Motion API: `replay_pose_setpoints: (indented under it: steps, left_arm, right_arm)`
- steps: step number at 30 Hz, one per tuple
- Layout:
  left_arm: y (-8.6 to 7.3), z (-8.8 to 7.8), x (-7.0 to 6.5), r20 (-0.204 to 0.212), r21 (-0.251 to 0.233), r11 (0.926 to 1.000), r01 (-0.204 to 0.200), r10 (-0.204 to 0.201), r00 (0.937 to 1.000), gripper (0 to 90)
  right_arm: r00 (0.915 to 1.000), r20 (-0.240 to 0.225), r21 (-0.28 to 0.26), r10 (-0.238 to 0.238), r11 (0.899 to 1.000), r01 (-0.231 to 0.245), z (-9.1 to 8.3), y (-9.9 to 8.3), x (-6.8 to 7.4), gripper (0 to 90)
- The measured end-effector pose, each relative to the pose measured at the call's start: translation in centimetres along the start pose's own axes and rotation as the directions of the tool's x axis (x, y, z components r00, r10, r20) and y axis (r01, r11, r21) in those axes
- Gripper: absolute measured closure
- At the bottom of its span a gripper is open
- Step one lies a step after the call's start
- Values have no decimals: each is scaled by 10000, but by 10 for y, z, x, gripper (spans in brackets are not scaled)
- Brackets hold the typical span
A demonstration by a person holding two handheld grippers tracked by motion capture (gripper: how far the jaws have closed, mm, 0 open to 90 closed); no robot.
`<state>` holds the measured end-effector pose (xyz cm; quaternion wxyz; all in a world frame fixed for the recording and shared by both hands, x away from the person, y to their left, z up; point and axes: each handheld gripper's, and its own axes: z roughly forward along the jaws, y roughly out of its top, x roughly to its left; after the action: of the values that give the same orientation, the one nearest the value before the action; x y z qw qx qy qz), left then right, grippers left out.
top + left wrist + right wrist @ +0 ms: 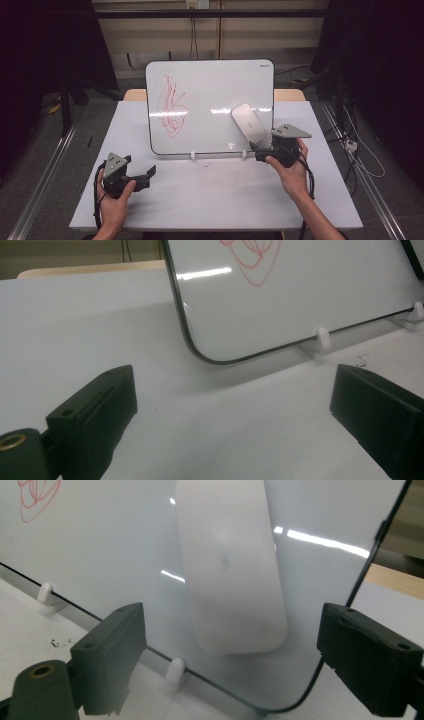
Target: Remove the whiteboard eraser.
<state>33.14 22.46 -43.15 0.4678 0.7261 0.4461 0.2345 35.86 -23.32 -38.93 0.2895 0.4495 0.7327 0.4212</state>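
So nearest the camera in the high view, the left gripper (150, 174) sits low on the white counter (215, 200) at about 7 o'clock, jaws spread wide with nothing but bare counter between them. Over at roughly 4 o'clock the right gripper (255, 150) is held up just off the lower right corner of the whiteboard (210, 100), jaws apart and not gripping anything. In the right gripper view the white eraser (230, 575) sits on the board face right in line with the gap between the jaws, but the pads aren't on it. The board stands tilted back on small white clips (192, 155) at 12 o'clock, with a red scribble (171, 106) on its left half.
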Motion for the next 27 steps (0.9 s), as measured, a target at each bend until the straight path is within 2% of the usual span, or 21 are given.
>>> replay_pose_setpoints:
  steps: [2, 4, 8, 14, 17, 27]
  left_arm:
    - [0, 1, 0, -8, 23, 10000, 66, -66, 10000, 51]
    - [-1, 1, -1, 8, 21, 10000, 52, -52, 10000, 52]
    - [-1, 1, -1, 16, 95, 10000, 18, -18, 10000, 54]
    - [-1, 1, -1, 21, 130, 9999, -32, 31, 10000, 54]
    - [-1, 1, -1, 46, 131, 9999, 1, -2, 10000, 54]
    - [-2, 0, -1, 79, 139, 9999, -51, 50, 10000, 54]
  right_arm:
    - [9995, 210, -40, -246, 9997, 247, 2, 5, 0, 124]
    - [9996, 129, -13, -261, 9997, 262, 5, 9, -1, 107]
    - [9985, 275, 110, -473, 9988, 470, 14, 17, 0, 109]
    - [9959, 586, -68, -691, 9975, 696, 23, 24, 0, 138]
    - [9931, 780, 37, -880, 9961, 880, 28, 25, 0, 155]
    - [9906, 810, 151, -1103, 9939, 1094, 38, 29, 3, 175]
